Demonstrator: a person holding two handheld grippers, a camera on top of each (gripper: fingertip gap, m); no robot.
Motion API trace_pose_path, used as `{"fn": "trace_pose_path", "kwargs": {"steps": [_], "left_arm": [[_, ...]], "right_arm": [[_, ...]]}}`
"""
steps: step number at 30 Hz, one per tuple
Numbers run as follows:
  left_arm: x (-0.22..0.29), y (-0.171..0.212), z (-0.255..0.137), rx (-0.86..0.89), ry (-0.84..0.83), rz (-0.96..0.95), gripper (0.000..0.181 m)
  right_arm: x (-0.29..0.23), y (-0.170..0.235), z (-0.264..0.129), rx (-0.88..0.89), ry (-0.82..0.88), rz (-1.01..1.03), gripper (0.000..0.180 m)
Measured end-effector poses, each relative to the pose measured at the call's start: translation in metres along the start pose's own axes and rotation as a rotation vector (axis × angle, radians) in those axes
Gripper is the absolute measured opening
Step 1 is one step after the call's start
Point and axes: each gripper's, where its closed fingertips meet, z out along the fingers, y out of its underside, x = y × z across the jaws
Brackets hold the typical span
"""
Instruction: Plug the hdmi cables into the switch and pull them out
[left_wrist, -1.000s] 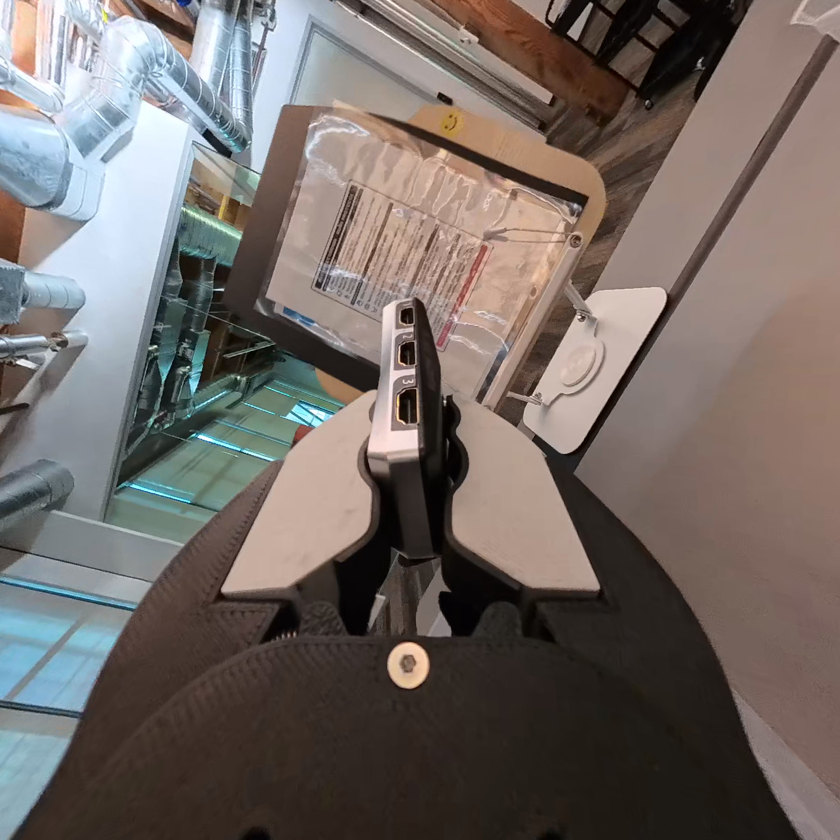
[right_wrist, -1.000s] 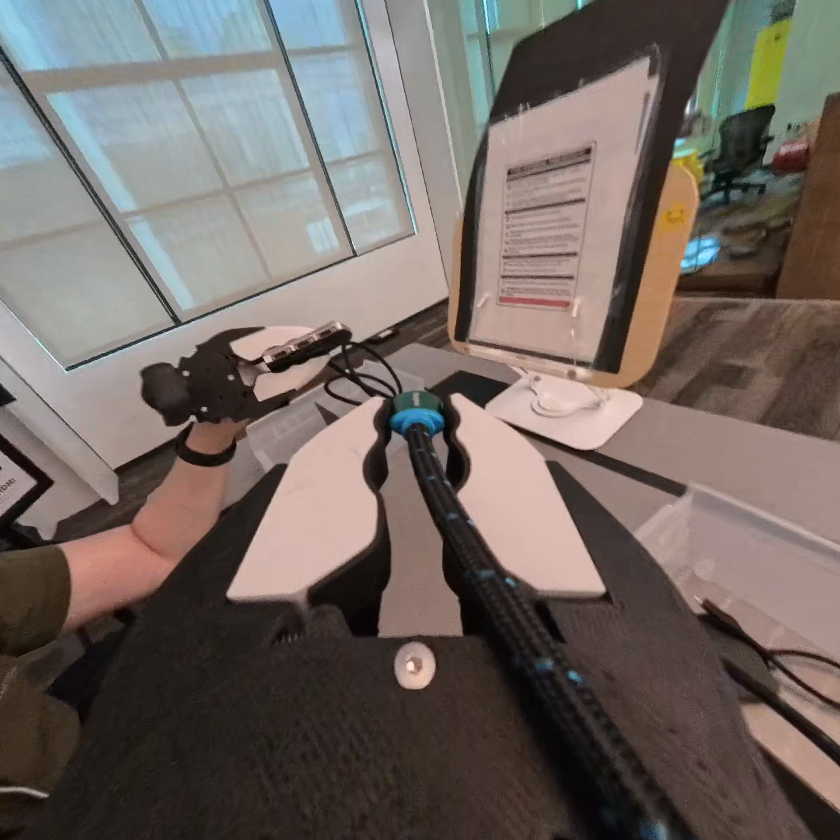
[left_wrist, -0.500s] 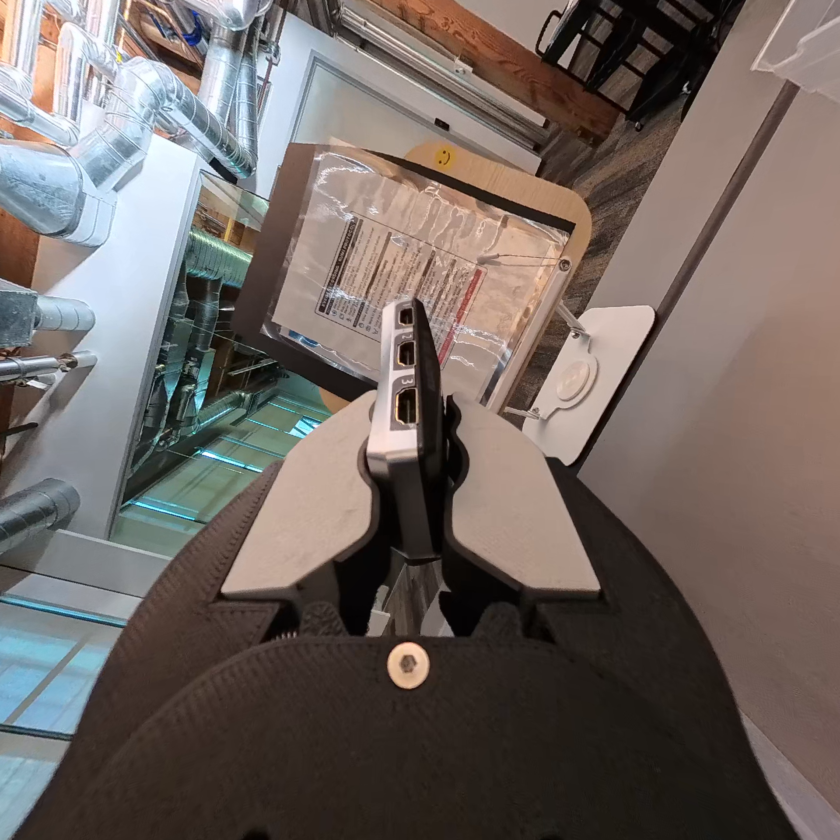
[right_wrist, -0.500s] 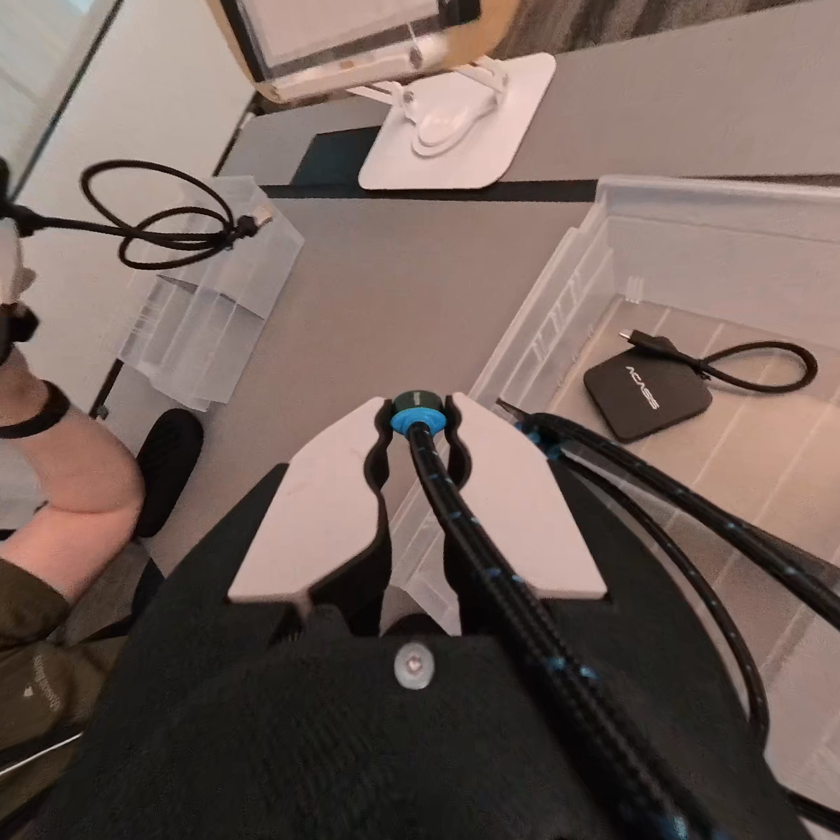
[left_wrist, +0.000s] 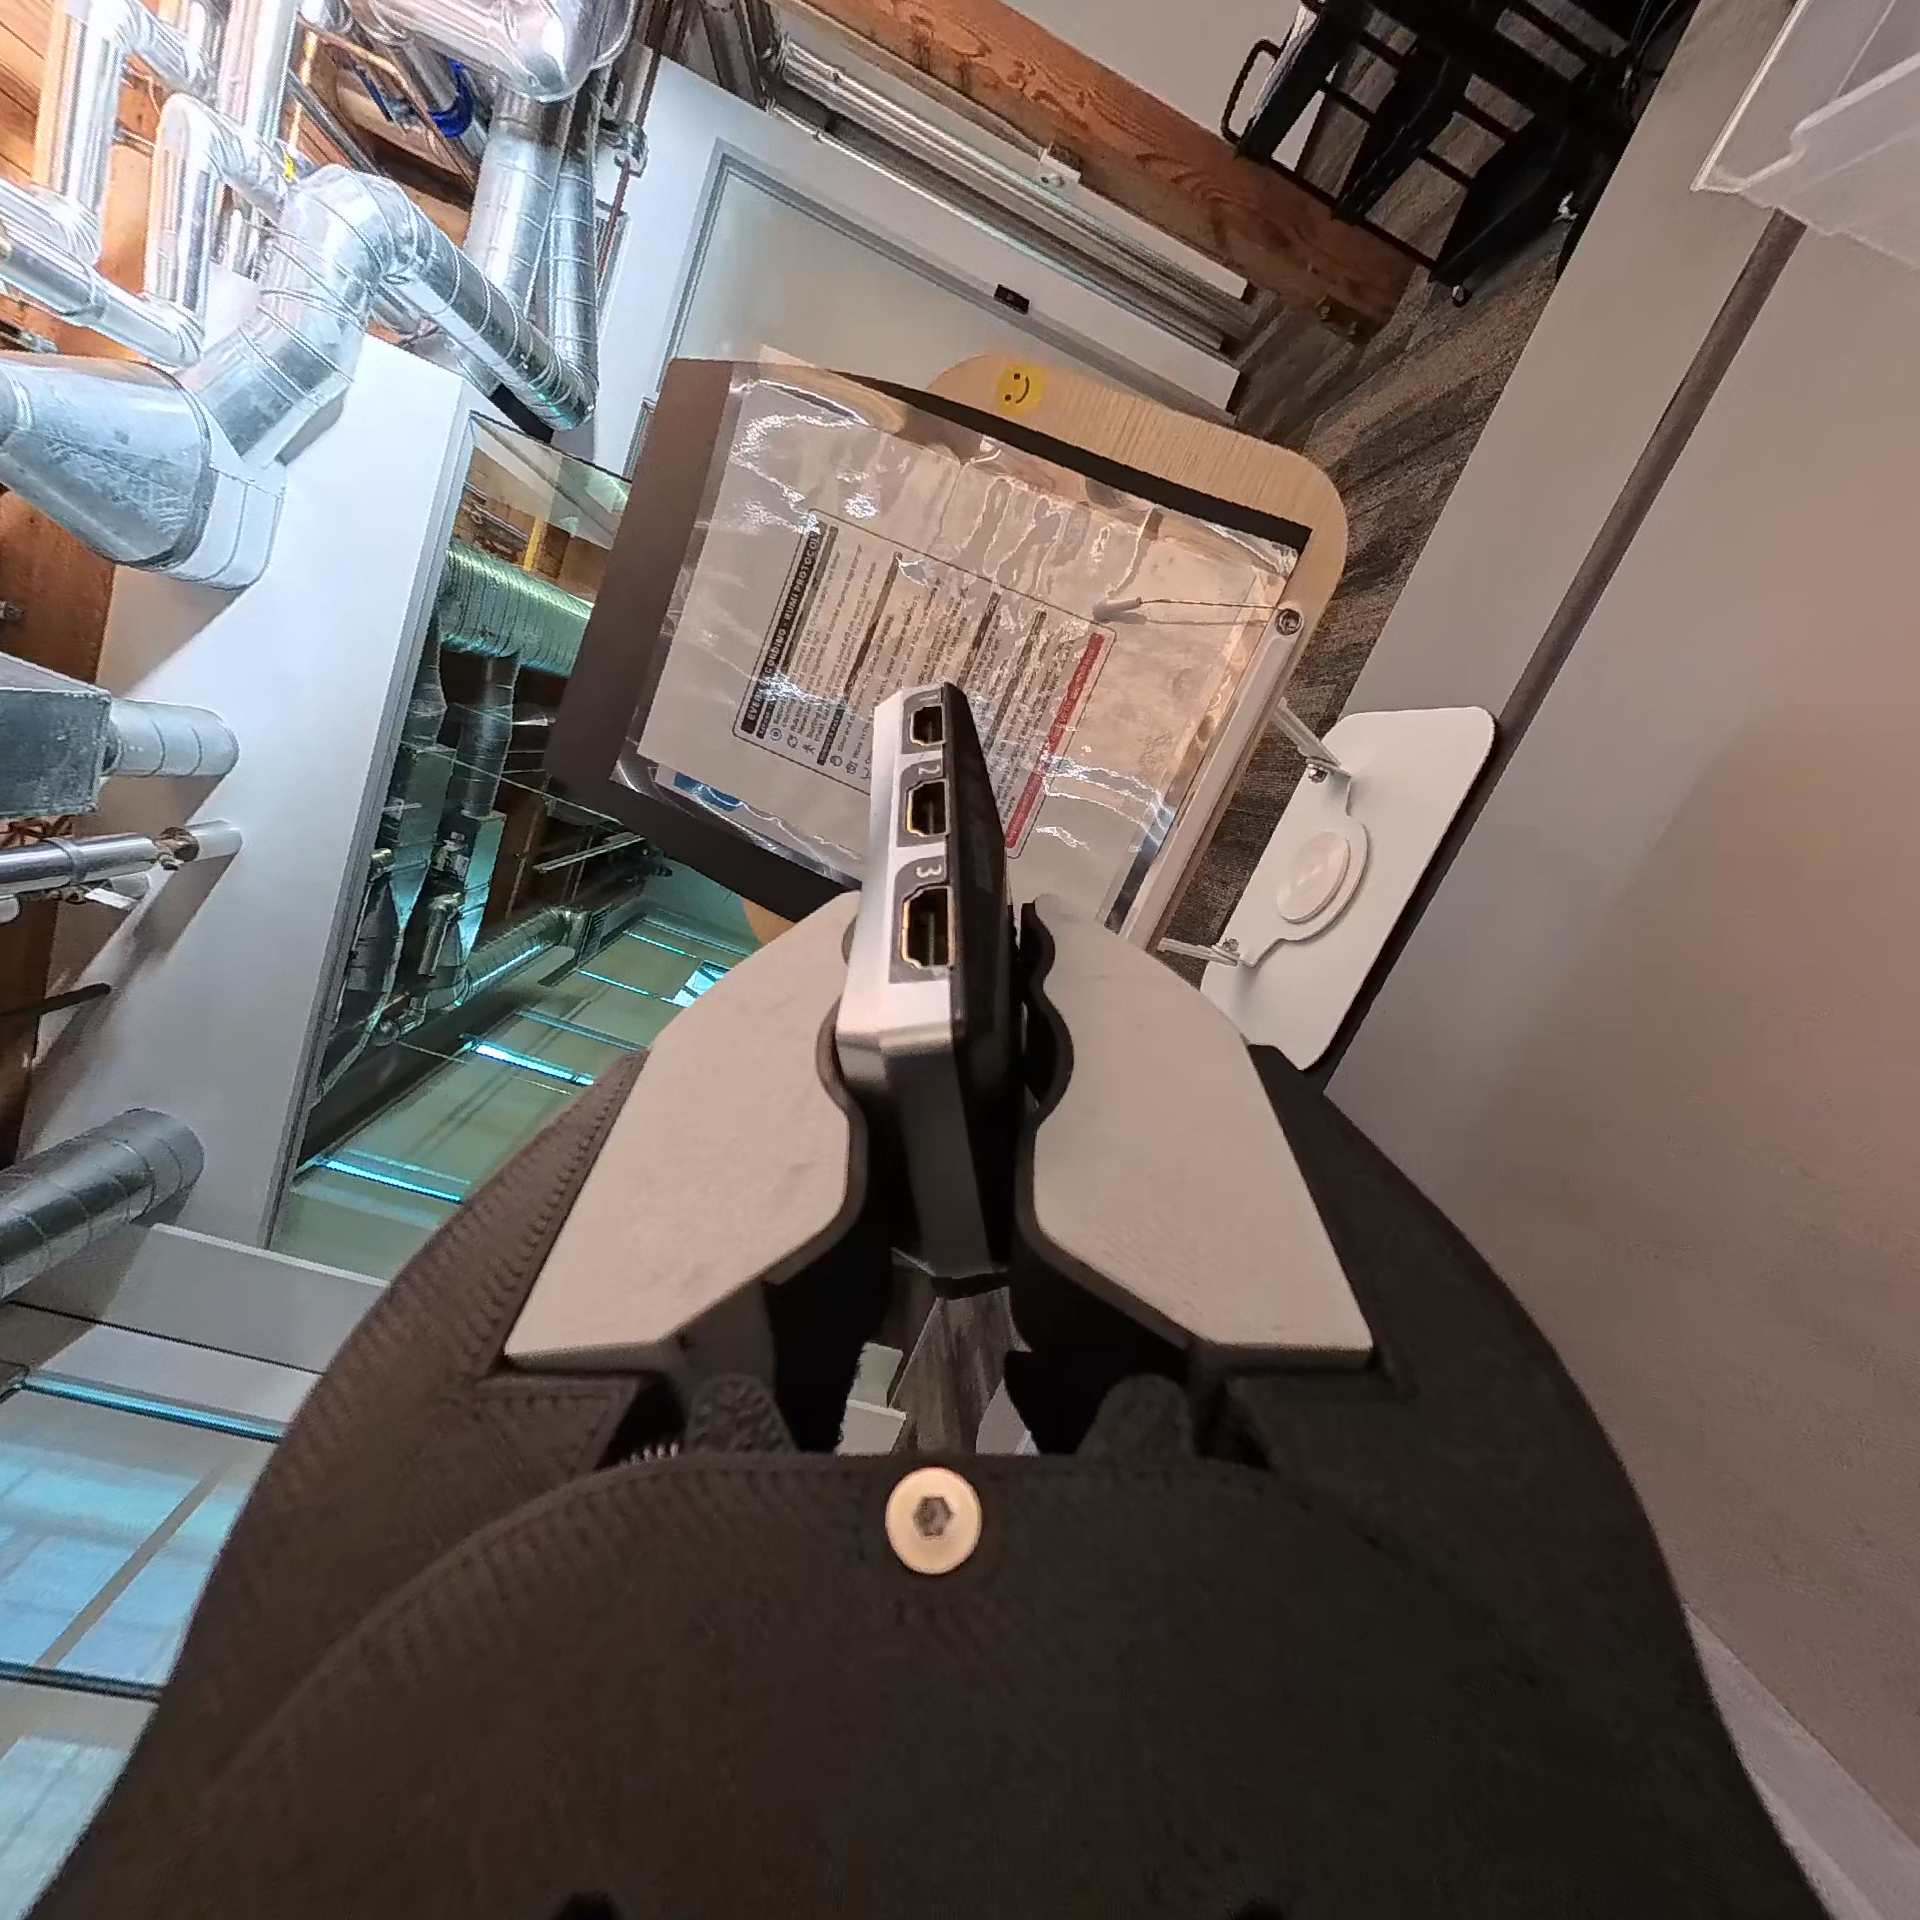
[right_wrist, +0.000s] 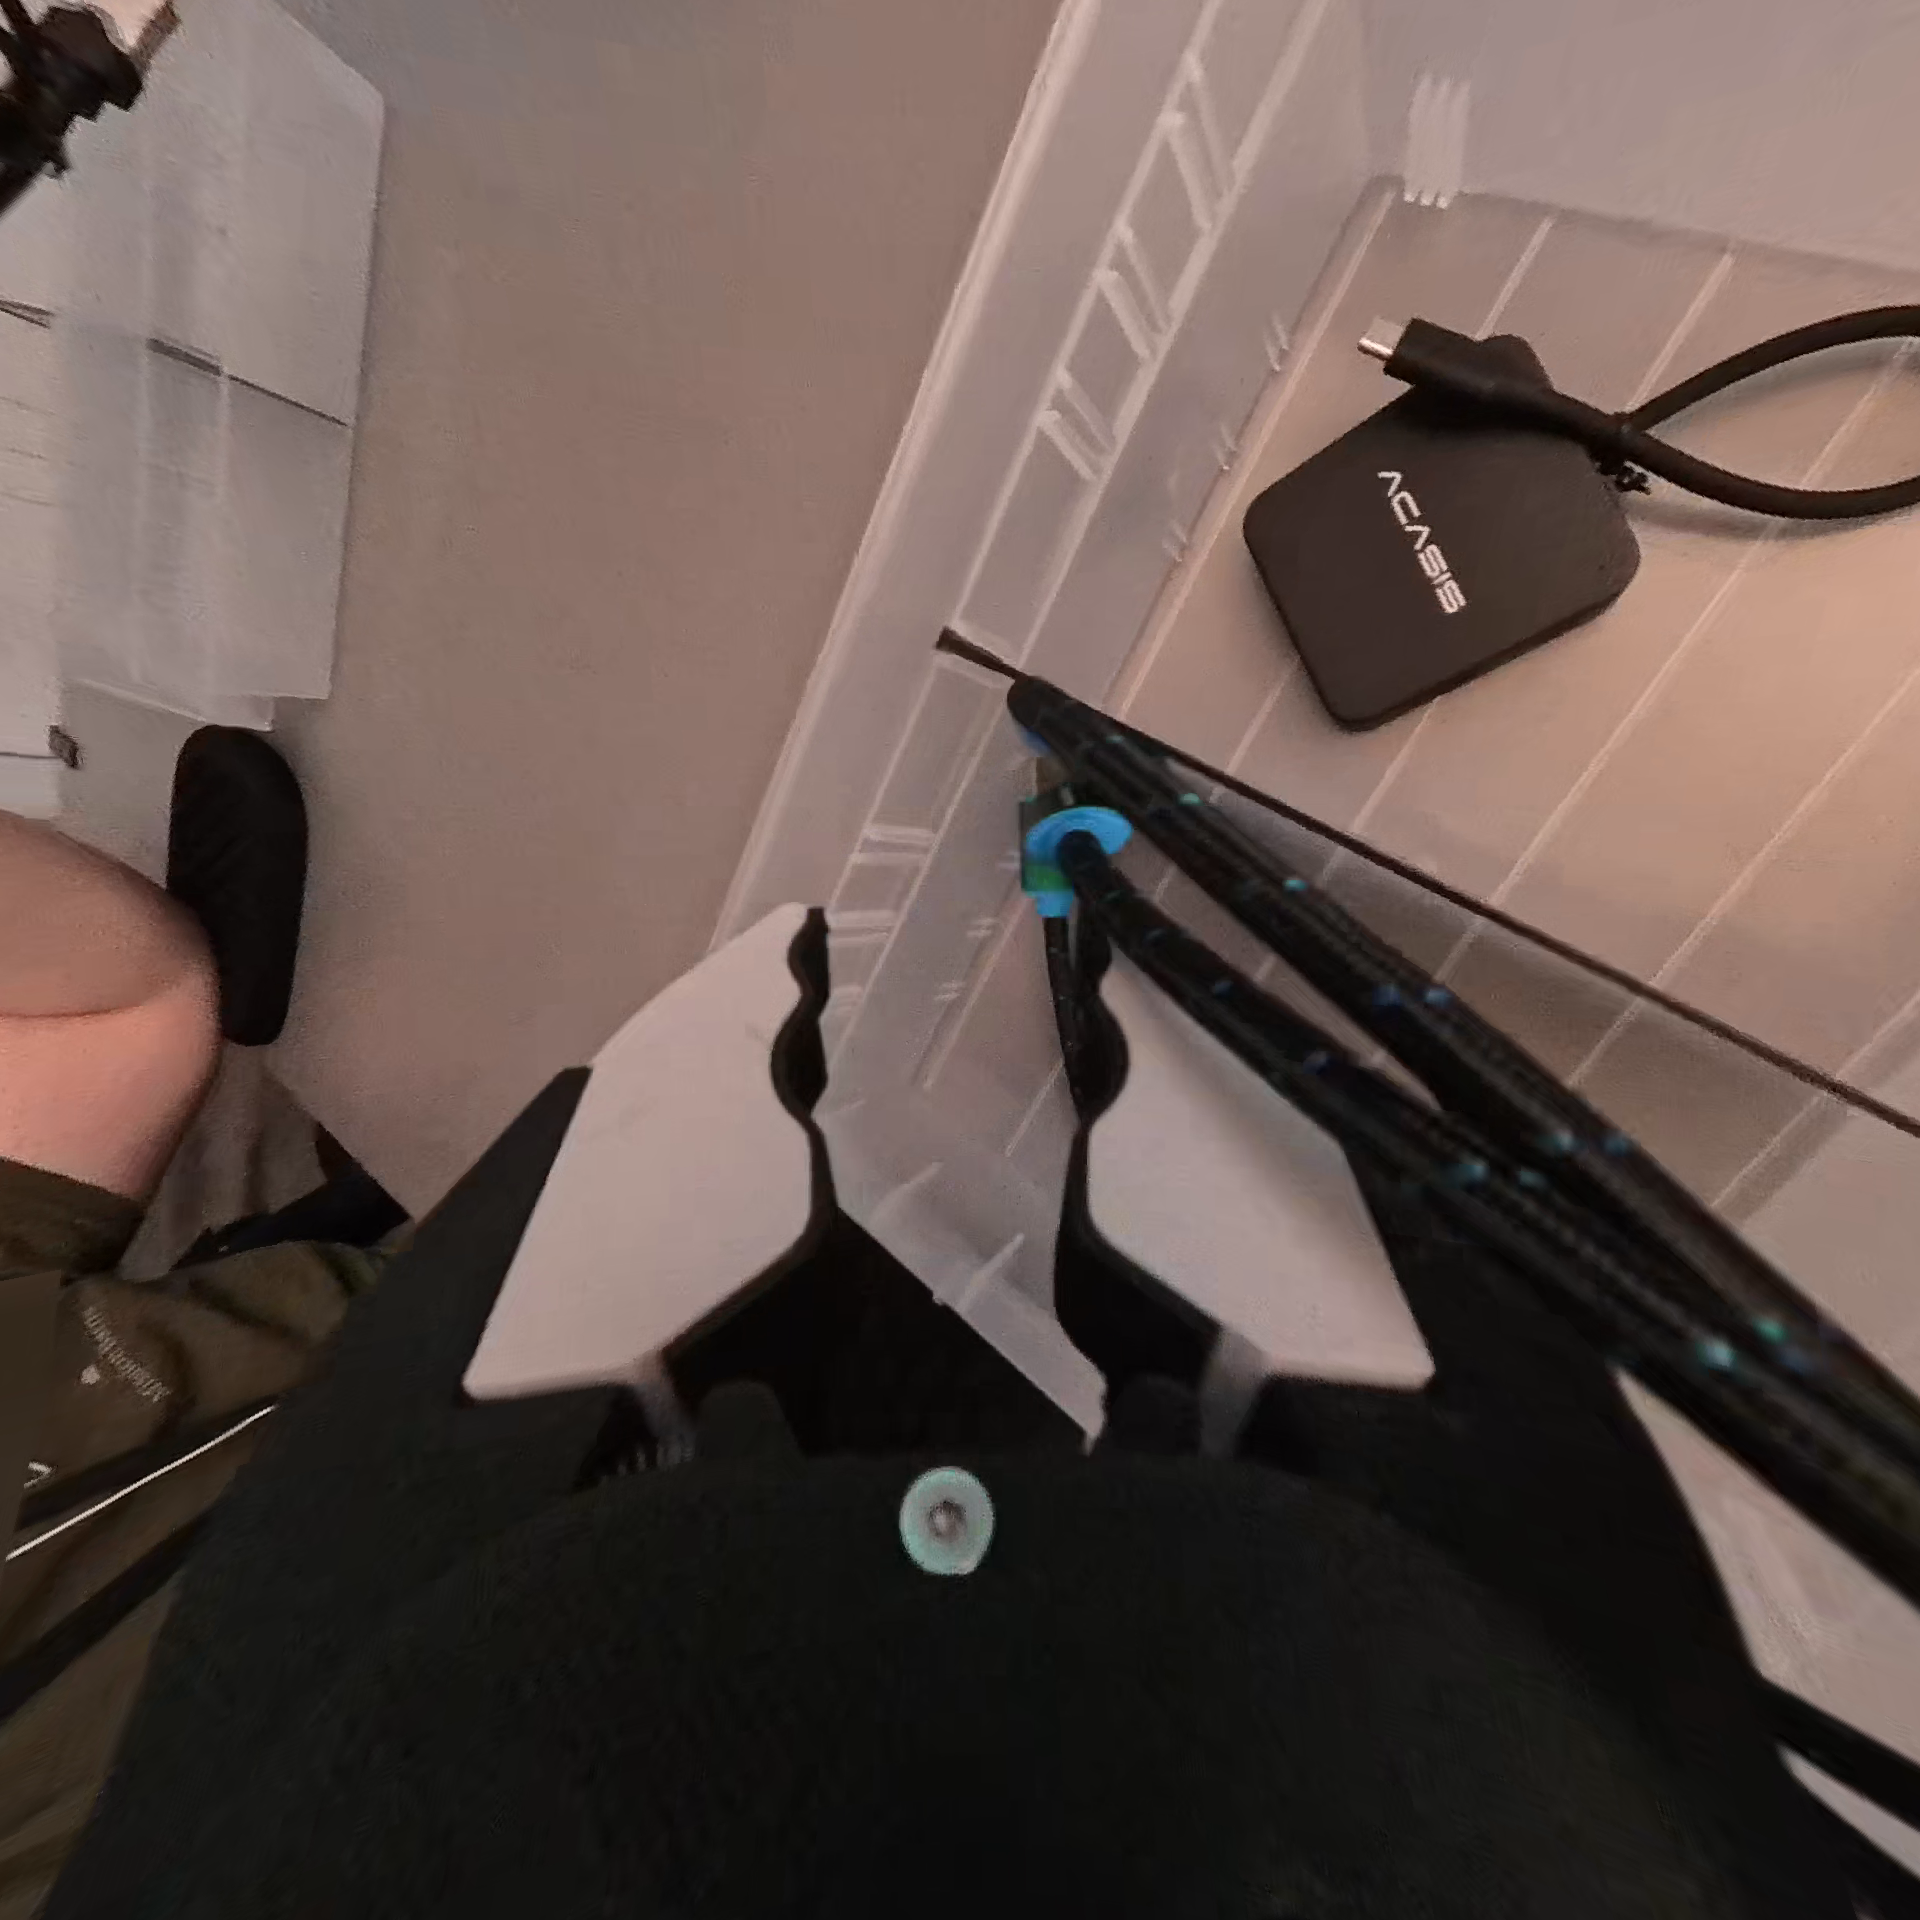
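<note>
My left gripper (left_wrist: 935, 925) is shut on the HDMI switch (left_wrist: 920, 997), a silver and black box held edge-on and raised in the air. Its three ports (left_wrist: 927, 928) face the camera and are empty. My right gripper (right_wrist: 951, 997) is open over the near wall of a clear plastic bin (right_wrist: 997, 499). The black braided HDMI cable (right_wrist: 1351, 1049) with blue flecks lies in the bin. Its plug with a blue collar (right_wrist: 1060, 842) rests against the bin wall just ahead of my right finger (right_wrist: 1226, 1226). One strand runs along that finger's inner edge.
A black square device (right_wrist: 1439, 561) with a short cable lies in the same bin. A second clear bin (right_wrist: 208, 416) stands to the left on the grey table (right_wrist: 623, 520). A person's arm (right_wrist: 83, 935) is at the left. A sign board (left_wrist: 966, 644) stands on a white base (left_wrist: 1340, 883).
My right gripper has swung down over the bin and opened, letting go of the blue-collared plug, which now lies in the bin. The left gripper keeps holding the switch, nearly still.
</note>
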Motion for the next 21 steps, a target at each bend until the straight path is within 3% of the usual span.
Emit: {"fn": "trace_pose_path", "kwargs": {"steps": [6,10,12,17,21], "left_arm": [[-0.004,-0.002,-0.004,0.017,-0.004,-0.001,0.023],[-0.002,-0.01,-0.011,0.088,0.05,0.001,0.022],[0.006,-0.019,-0.019,0.166,0.127,0.008,0.022],[0.019,-0.044,-0.044,0.33,0.285,-0.044,0.023],[0.055,-0.068,-0.067,0.448,0.466,0.02,0.022]], "right_arm": [[-0.025,0.006,-0.063,0.146,0.021,-0.063,0.042],[-0.062,0.008,-0.102,0.274,0.077,-0.208,0.038],[-0.095,-0.006,-0.111,0.363,0.113,-0.423,0.034],[-0.222,-0.031,-0.09,0.673,0.167,-1.245,0.035],[-0.299,-0.013,-0.044,0.742,0.146,-1.573,0.043]]}}
